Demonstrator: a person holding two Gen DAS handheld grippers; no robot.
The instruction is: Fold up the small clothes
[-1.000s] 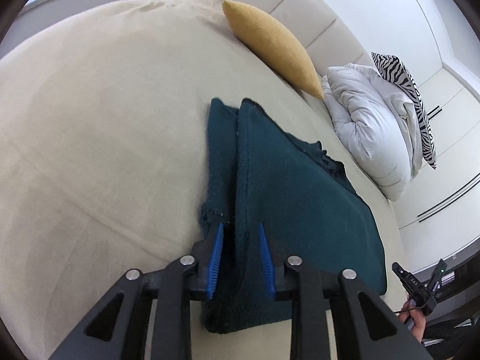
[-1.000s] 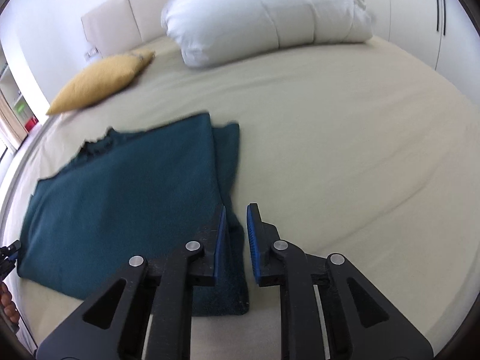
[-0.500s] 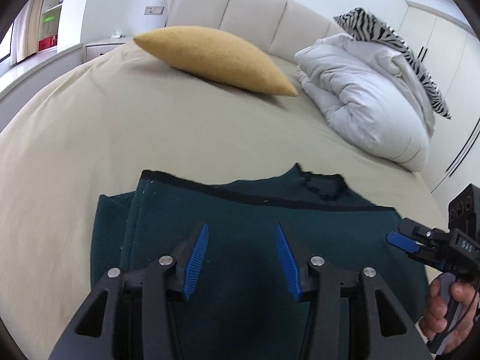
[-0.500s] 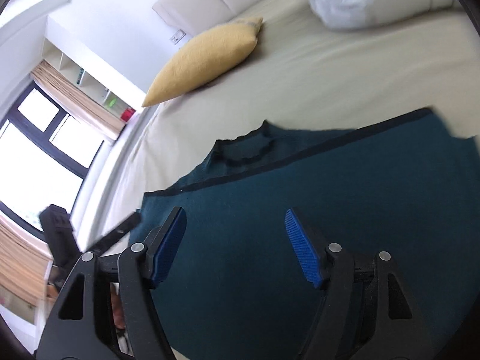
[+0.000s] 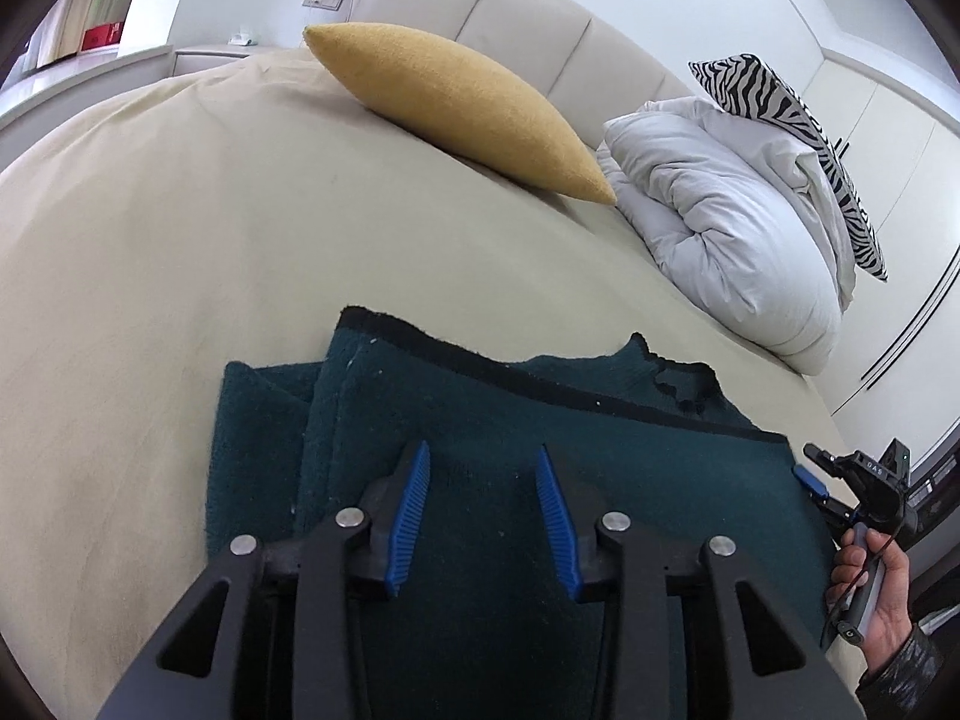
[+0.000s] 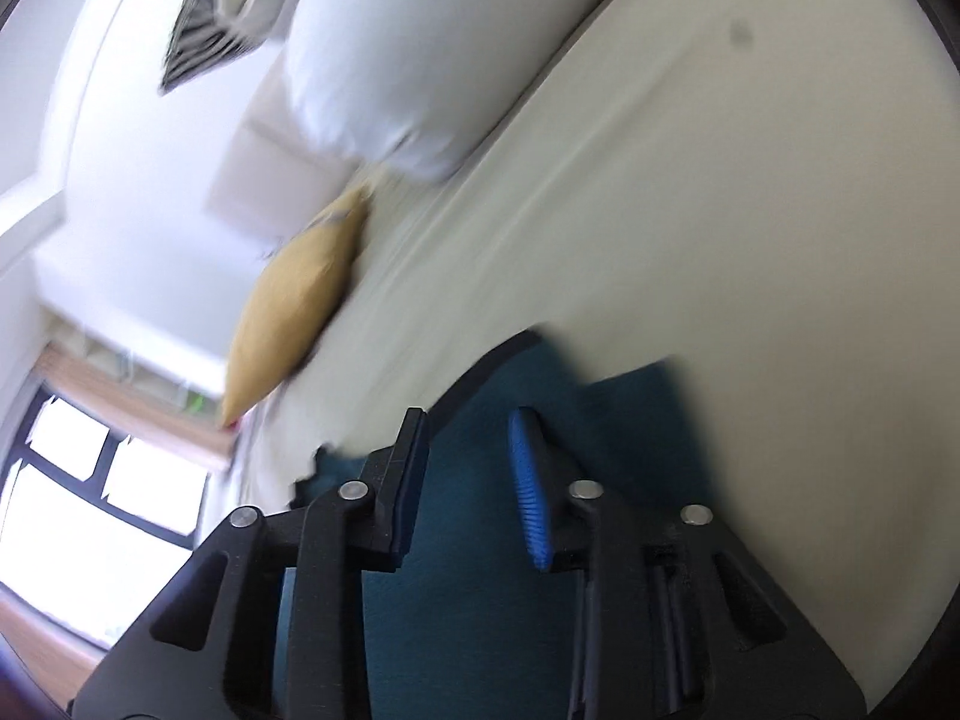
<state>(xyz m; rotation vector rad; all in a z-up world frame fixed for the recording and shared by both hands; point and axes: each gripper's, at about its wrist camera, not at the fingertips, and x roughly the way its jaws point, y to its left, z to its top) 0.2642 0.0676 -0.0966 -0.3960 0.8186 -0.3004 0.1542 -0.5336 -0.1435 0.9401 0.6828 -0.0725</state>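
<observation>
- Beige bedding (image 5: 180,276) is spread over a wide bed, with a padded cream headboard (image 5: 540,30) seen at the far end and white cupboard doors (image 5: 888,138) along the right.
- On the bed, near its front edge, a dark teal garment (image 5: 630,444) is laid flat; its left side is folded inward over itself, and a black trimmed edge runs across the top.
- Against the headboard, a white duvet (image 5: 738,228) is bundled on the right, with a zebra-striped cushion (image 5: 804,126) propped on top of it.
- Beside the duvet, a mustard cushion (image 5: 474,108) is rested on the bedding, well apart from the garment.
- Over the garment, the left gripper (image 5: 483,510) is held with its jaws part-way apart after a slight closing; no fabric is pinched between the blue pads.
- At the garment's right edge, the right gripper (image 5: 810,480) is carried in a hand (image 5: 876,588); in its own blurred, tilted view (image 6: 468,480) the jaws are parted after closing sharply, with cloth seen below but not clamped.
</observation>
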